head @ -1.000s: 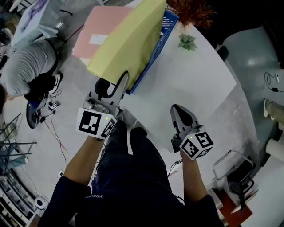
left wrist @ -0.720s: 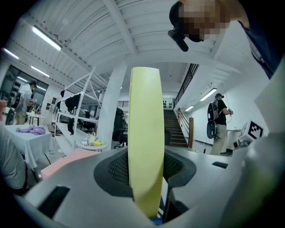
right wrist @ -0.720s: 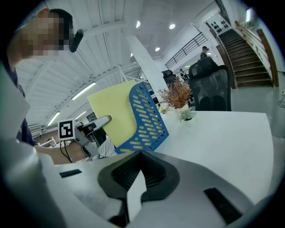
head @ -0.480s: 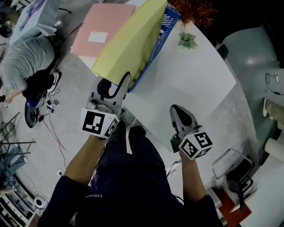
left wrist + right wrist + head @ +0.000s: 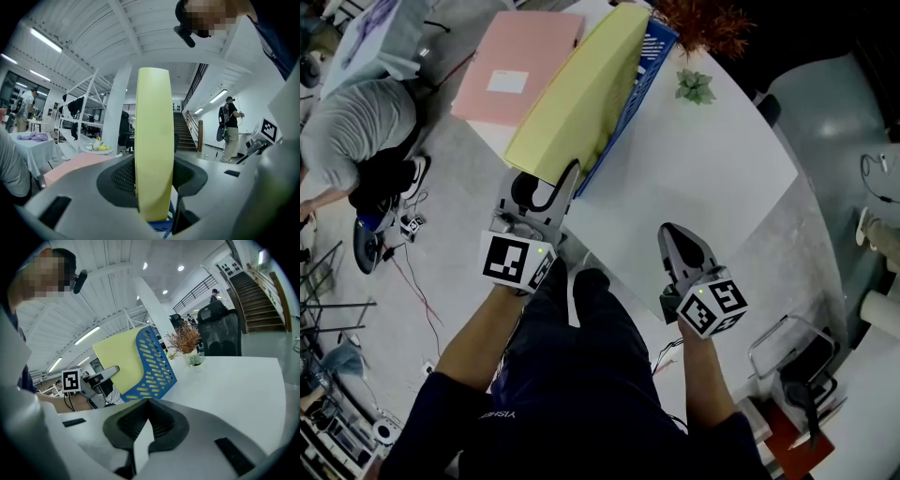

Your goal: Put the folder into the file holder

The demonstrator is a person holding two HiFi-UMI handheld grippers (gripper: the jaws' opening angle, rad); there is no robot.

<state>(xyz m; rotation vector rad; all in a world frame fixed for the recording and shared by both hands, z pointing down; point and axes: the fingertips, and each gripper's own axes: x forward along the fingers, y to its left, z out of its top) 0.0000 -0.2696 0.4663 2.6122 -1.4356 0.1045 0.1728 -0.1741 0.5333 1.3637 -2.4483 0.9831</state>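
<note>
- A white table (image 5: 703, 159) stands in a bright open hall, with a staircase (image 5: 183, 131) at the back.
- A person in grey (image 5: 356, 141) crouches on the floor to the table's left, and a grey chair (image 5: 834, 122) stands to its right.
- A blue slotted holder (image 5: 642, 75) stands along the table's left edge.
- The yellow folder (image 5: 577, 98) sits in the holder on a slant. Its far end is inside behind the slotted wall, and its near end sticks out past the holder's open end.
- The left gripper (image 5: 548, 180) has that near end between its 2 jaws. The left gripper view shows the folder's edge upright, with a pad against each side.
- Its jaws have just been easing apart a little, with the folder between them.
- The right gripper (image 5: 680, 242) hovers over the table's near edge, well apart from the holder. Its jaws meet at the tips with nothing between them.
- A pink folder (image 5: 517, 70) lies flat just left of the holder.
- A small green plant (image 5: 696, 87) stands on the table to the right of the holder, with a reddish dried plant (image 5: 703, 23) beyond it.
</note>
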